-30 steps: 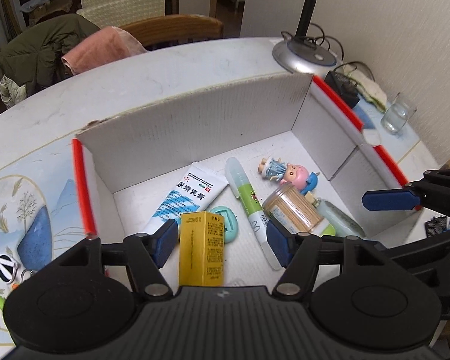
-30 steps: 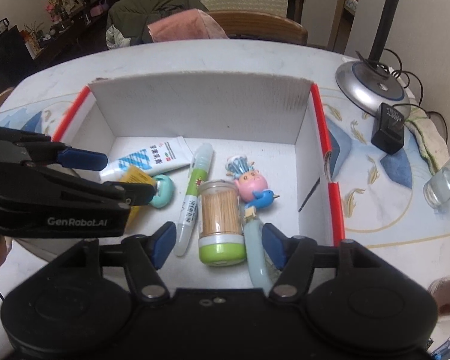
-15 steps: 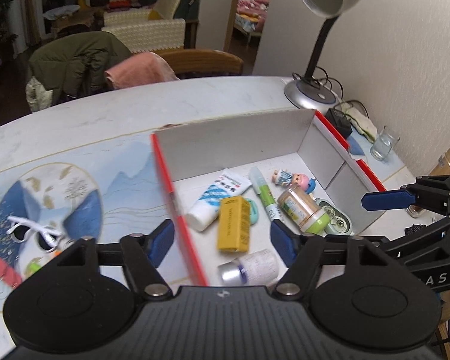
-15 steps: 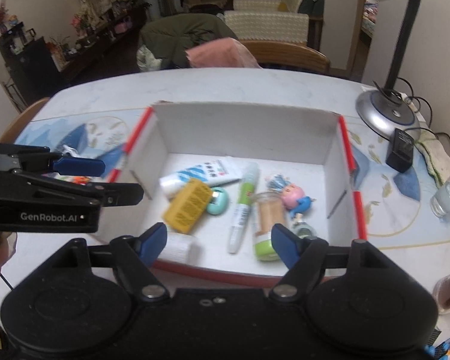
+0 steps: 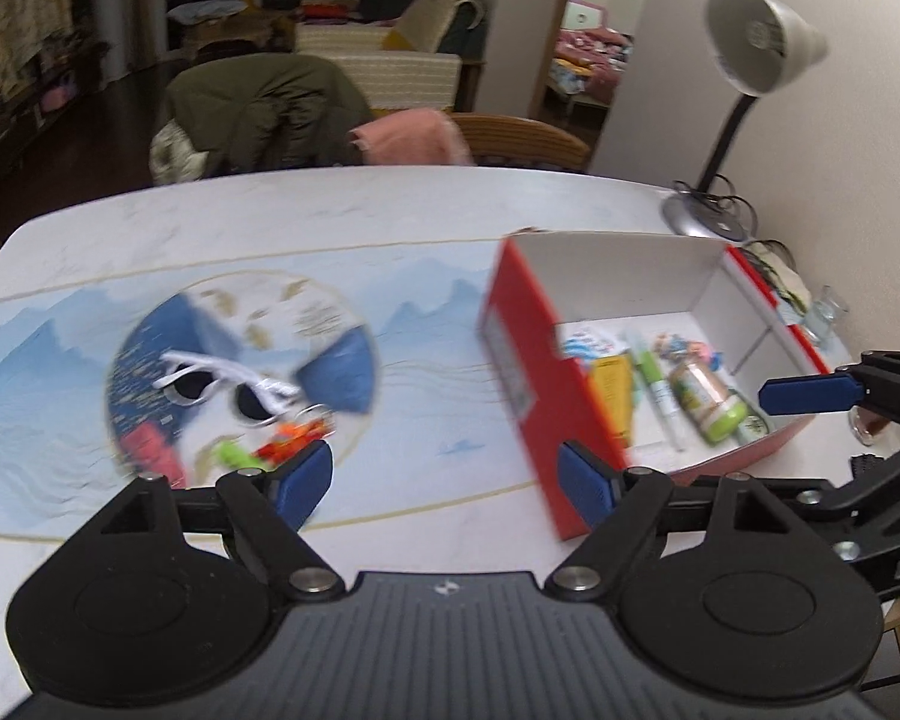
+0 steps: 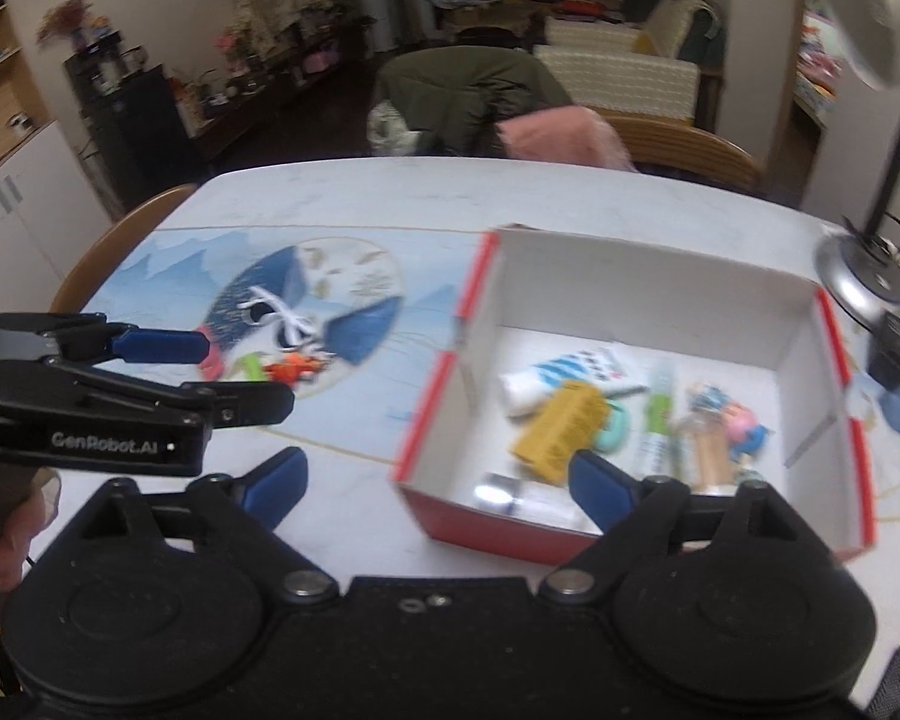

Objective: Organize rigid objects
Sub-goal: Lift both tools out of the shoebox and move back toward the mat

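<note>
The left gripper [image 5: 444,483] is hovering above the counter [image 5: 342,216], its jaws opening with nothing between them. Beyond its blue pads, white sunglasses [image 5: 228,381] are lying on the round blue print of the counter's cover, with a small clutter of red, orange and green toys [image 5: 270,444] just beside them; blur is hiding what those toys are.

The right gripper [image 6: 435,477] is also hanging over the counter, its jaws opening wide and holding nothing. Its right pad is overlapping the near edge of the red cardboard box [image 6: 474,516] in the picture, but it is not gripping the box.

The box is sitting open on the counter, right of the sunglasses and well apart from them, with white inner walls. Inside it, a white and blue tube [image 6: 561,375] is lying toward the back left, a yellow carton [image 6: 561,429] is lying just in front of it, and a teal round thing [image 6: 615,429] is peeking out beside the carton. A green and white pen-like stick [image 6: 657,420] is lying next to these, then a toothpick jar with a green lid [image 5: 705,399], and a small pink and blue figurine [image 6: 741,420] at the right. A silvery item [image 6: 501,489] is resting in the near left corner, too blurred to name.

A desk lamp [image 5: 756,54] is standing behind the box, by the wall.
</note>
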The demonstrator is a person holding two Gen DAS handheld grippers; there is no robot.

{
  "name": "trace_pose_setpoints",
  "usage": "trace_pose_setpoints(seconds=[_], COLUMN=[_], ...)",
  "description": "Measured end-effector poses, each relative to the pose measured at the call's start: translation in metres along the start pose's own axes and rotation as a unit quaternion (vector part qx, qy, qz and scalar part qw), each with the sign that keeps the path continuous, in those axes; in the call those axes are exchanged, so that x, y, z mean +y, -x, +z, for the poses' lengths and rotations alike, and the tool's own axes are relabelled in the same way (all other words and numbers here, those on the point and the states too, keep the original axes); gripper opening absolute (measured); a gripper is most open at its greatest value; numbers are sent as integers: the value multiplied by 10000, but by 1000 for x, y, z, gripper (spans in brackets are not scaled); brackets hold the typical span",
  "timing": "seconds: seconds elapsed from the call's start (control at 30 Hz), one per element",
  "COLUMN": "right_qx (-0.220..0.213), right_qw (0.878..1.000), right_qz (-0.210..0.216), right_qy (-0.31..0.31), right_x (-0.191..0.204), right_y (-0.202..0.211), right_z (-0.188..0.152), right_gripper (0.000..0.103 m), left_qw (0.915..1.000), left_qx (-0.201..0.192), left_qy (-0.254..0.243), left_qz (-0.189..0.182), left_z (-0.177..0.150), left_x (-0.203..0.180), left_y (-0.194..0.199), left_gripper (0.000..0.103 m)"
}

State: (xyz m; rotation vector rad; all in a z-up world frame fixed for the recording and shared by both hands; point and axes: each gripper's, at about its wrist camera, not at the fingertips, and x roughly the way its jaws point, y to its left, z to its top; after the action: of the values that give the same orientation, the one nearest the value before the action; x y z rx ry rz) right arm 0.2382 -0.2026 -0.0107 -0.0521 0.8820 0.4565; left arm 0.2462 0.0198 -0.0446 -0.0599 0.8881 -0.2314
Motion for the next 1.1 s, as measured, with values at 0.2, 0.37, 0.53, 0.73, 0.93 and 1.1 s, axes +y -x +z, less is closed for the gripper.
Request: trace_pose_setpoints(seconds=[0.2, 0.37, 0.53, 0.73, 0.93, 1.1], right_qx=[-40, 101, 239, 419, 626, 823], right_qw=[9995, 9993, 9991, 9985, 9975, 9962], right_qz=[283, 309, 312, 258, 111, 10], right_qy=[117, 173, 159, 251, 292, 288], right_x=[39, 64, 85, 110, 128, 136], right_y=[-18, -41, -65, -96, -129, -157], right_z=[6, 10, 14, 16, 20, 20], right_gripper=[97, 97, 96, 91, 89, 84], left_qw=[9991, 9981, 9977, 9967, 9949, 9973], left_qx=[242, 287, 327, 290, 418, 373], left_qy=[245, 454, 497, 633, 911, 614], left_qz=[234, 306, 335, 408, 121, 168], left_z=[-19, -31, -36, -34, -31, -29], left_x=[57, 98, 129, 165, 191, 196], left_y=[1, 0, -6, -26, -55, -72], left_gripper=[85, 103, 103, 103, 103, 103])
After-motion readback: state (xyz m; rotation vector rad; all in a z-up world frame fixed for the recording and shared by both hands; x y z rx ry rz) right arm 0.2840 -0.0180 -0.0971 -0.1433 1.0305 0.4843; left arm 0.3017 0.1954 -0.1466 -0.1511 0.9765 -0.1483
